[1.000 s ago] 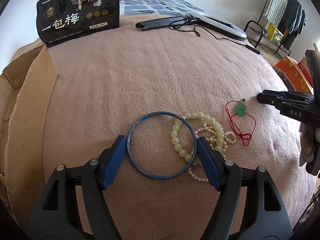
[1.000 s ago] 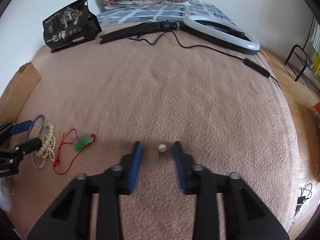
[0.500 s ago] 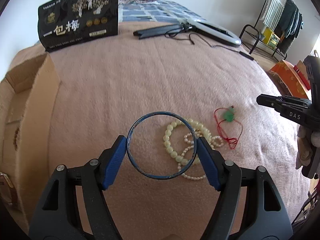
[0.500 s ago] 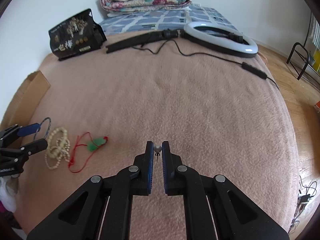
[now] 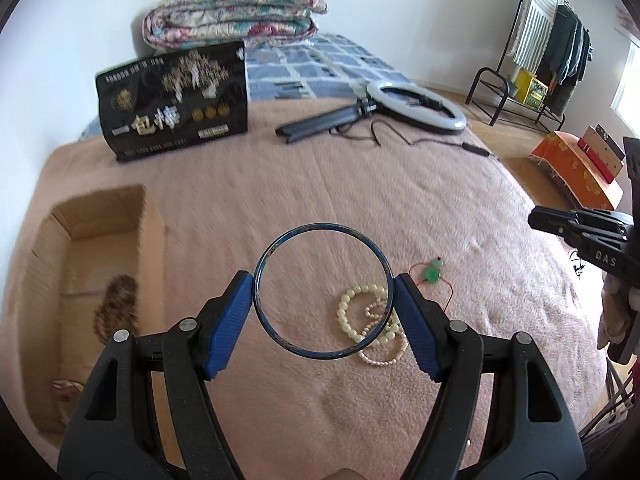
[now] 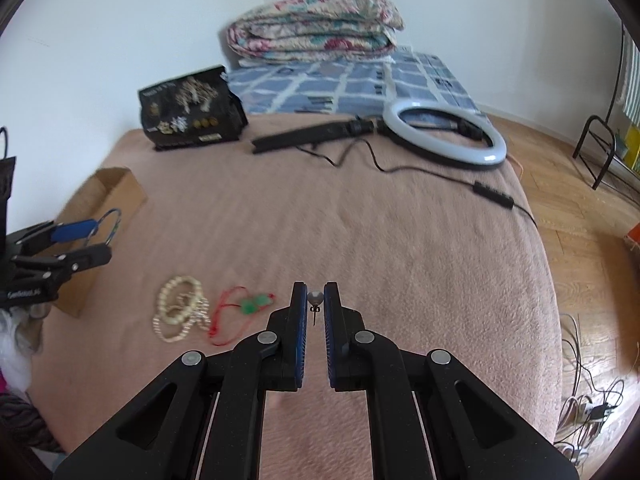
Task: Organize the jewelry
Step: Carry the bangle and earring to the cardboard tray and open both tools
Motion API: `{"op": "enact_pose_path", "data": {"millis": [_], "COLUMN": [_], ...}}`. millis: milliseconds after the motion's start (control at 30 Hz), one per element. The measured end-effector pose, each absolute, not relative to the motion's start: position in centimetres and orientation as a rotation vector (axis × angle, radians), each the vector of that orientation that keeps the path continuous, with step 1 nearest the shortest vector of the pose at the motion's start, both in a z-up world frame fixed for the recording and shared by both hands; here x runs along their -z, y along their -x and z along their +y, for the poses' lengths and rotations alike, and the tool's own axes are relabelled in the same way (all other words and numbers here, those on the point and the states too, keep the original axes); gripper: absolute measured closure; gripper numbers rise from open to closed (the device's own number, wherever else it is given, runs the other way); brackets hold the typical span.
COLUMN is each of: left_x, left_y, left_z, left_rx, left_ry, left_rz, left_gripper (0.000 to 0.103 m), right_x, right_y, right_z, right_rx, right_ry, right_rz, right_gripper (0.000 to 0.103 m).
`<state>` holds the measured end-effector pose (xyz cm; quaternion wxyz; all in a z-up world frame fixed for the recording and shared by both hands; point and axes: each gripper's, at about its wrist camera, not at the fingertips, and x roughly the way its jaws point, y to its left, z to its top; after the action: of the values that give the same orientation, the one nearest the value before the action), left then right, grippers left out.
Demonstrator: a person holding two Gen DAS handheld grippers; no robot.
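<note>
the left gripper (image 5: 323, 300) clamps a thin dark-blue round bangle (image 5: 322, 291) between its blue pads, holding it raised above the pink blanket (image 5: 360, 184), with an open brown cardboard box (image 5: 96, 280) to the left. the right gripper (image 6: 315, 300) is closed on a small pearl stud earring (image 6: 315, 299), its pin hanging down between the fingers. on the blanket to the left of it lie a heap of cream bead and pearl bracelets (image 6: 180, 308) and, just beside them, a red cord with a green pendant (image 6: 244, 306).

A home bedroom: a blanket-covered bed (image 6: 400, 240), folded quilt (image 6: 316, 26) and clothes rack (image 5: 556, 40) on wood flooring.
</note>
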<state>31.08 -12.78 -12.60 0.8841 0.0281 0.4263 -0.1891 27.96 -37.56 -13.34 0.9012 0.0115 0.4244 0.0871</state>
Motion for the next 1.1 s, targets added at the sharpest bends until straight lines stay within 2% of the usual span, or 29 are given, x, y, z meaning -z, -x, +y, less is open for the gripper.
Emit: {"op": "enact_pose_path", "data": {"millis": [533,833,1100], "left_x": [7.5,7.8,9.4], "left_y": [-31.3,-32.1,-33.0], "left_z": [-3.0,3.8,8.2], "left_rx": [0.294,0.206,0.147], "left_ry": [-0.019,0.037,0.078], "left_rz": [0.826,0.825,0.853], "left_gripper": [0.030,0.030,0.030], "right_x": [7.3,5.9,7.2], "right_y": [-25.4,-25.2,-26.1], "right_z": [-28.6,-21.3,-15.2], "right_rx": [-0.358,-0.484,-0.569], "right_ry": [-0.008,0.025,0.057], "right_rz": [0.806,0.790,0.813], "right_gripper": [0.096,0.096,0.096]}}
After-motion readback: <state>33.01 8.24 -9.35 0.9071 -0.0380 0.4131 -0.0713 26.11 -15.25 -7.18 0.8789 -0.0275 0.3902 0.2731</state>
